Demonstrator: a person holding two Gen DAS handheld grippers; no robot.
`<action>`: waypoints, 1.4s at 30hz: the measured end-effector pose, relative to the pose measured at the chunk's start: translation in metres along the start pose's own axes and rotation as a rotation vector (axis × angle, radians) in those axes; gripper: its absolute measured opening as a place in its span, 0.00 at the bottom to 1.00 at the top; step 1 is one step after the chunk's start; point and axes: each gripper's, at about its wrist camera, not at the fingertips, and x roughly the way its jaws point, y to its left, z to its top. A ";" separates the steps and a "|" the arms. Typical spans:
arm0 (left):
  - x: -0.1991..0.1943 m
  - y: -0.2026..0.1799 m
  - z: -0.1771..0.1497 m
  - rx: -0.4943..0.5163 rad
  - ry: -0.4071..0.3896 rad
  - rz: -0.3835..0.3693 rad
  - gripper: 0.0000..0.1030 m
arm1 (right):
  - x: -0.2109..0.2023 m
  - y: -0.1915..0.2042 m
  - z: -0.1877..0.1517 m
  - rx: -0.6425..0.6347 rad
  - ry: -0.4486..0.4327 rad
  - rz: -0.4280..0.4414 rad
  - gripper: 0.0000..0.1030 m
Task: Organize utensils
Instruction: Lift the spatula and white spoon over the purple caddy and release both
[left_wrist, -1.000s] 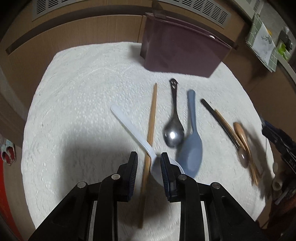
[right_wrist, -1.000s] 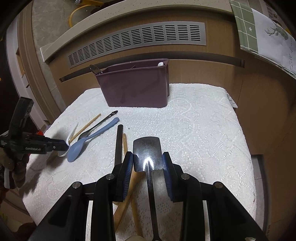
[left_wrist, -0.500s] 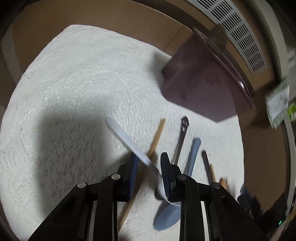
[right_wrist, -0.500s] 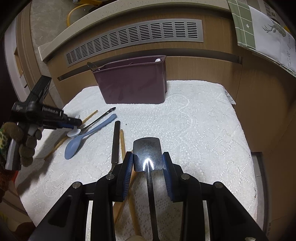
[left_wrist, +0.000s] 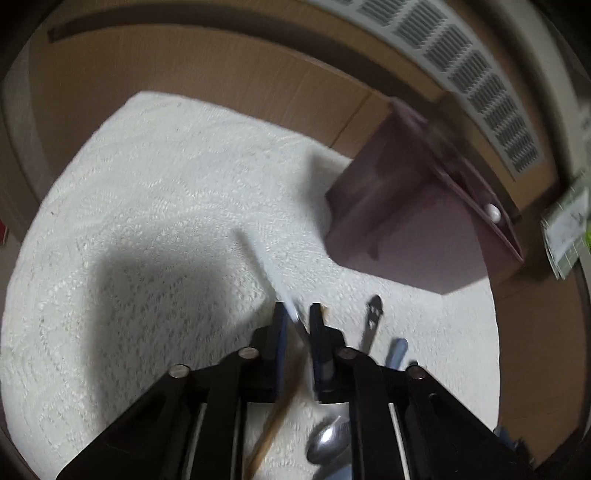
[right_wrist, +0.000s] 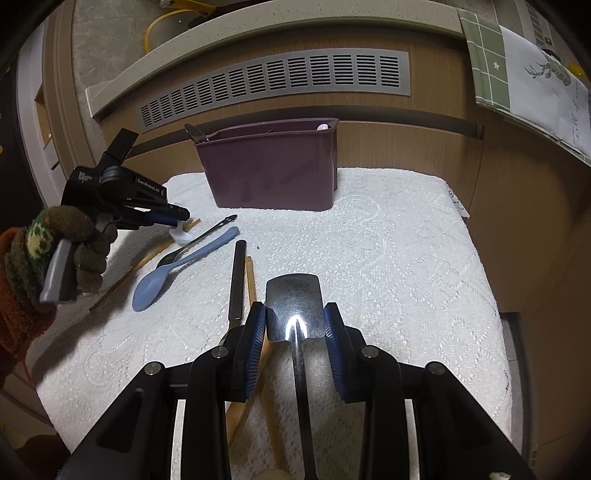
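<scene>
My left gripper (left_wrist: 297, 314) is closing its jaws on the handle of a white spoon (left_wrist: 266, 266), and the pads press on it. From the right wrist view, that left gripper (right_wrist: 181, 214) holds the white spoon (right_wrist: 181, 234) bowl down, just above the cloth. A purple utensil caddy (right_wrist: 269, 173) stands at the back of the white cloth (right_wrist: 388, 258). My right gripper (right_wrist: 295, 314) is shut on the blade of a metal spatula (right_wrist: 293, 295), whose handle runs back under the gripper. A blue spoon (right_wrist: 166, 273) and a metal spoon (left_wrist: 327, 443) lie beside the left gripper.
A wooden chopstick (right_wrist: 122, 280) lies left of the blue spoon. A black-handled utensil (right_wrist: 236, 280) and a wooden one (right_wrist: 251, 280) lie by my right fingers. Behind the caddy (left_wrist: 424, 236) rises a wooden wall with a vent (right_wrist: 277, 85). A gloved hand (right_wrist: 55, 251) holds the left gripper.
My left gripper has shut on the white spoon, rolled and lifted it off the cloth, bowl hanging down. The right gripper and its spatula have not moved.
</scene>
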 end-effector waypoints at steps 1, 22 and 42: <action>-0.011 -0.004 -0.008 0.035 -0.031 -0.014 0.04 | -0.002 0.000 0.000 -0.003 -0.004 0.000 0.29; -0.176 -0.117 0.033 0.343 -0.557 -0.237 0.03 | -0.071 0.010 0.140 -0.038 -0.388 0.046 0.28; -0.045 -0.114 0.094 0.285 -0.607 -0.137 0.03 | 0.076 -0.017 0.239 0.056 -0.494 0.040 0.29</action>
